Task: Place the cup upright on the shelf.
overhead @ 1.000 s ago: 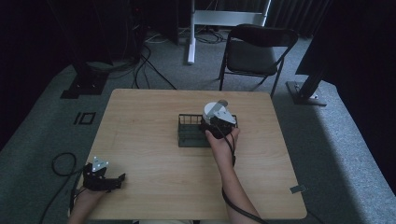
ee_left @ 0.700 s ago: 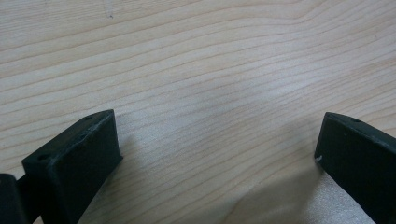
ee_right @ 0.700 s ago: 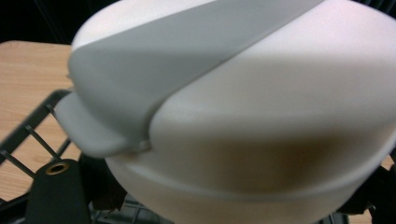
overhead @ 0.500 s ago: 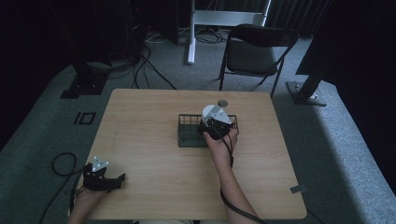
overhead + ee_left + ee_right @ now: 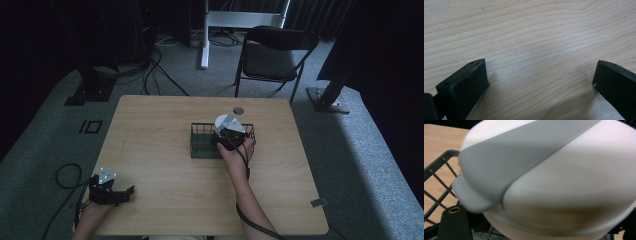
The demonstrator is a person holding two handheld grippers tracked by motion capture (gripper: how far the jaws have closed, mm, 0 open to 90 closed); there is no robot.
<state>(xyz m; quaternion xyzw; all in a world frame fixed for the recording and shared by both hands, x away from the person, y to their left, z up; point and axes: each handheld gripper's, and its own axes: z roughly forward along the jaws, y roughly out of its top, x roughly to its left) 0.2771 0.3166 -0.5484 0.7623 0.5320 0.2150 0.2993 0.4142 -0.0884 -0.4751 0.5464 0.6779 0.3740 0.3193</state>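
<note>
In the right gripper view, a white rounded container [image 5: 564, 190] with a grey band and a small tab sits between the two jaws of my right gripper [image 5: 541, 227], blurred and very close. It hangs over a dark wire basket [image 5: 439, 185]. From the high view, my right gripper [image 5: 226, 129] is over the right half of the wire basket [image 5: 200, 145] at the table's middle, shut on the white container [image 5: 226, 122]. My left gripper [image 5: 125, 193] rests at the table's near left corner. It is open, and its jaws [image 5: 539, 82] stand wide apart over bare wood.
The wooden table [image 5: 150, 130] holds a small dark disc [image 5: 238, 110] just behind the basket. A black folding chair [image 5: 272, 55] stands beyond the far edge. Cables and stand feet lie on the grey carpet around the table.
My right gripper has come slightly nearer and lower over the basket with the white container, uncovering the dark disc behind it. The left gripper has stayed put.
</note>
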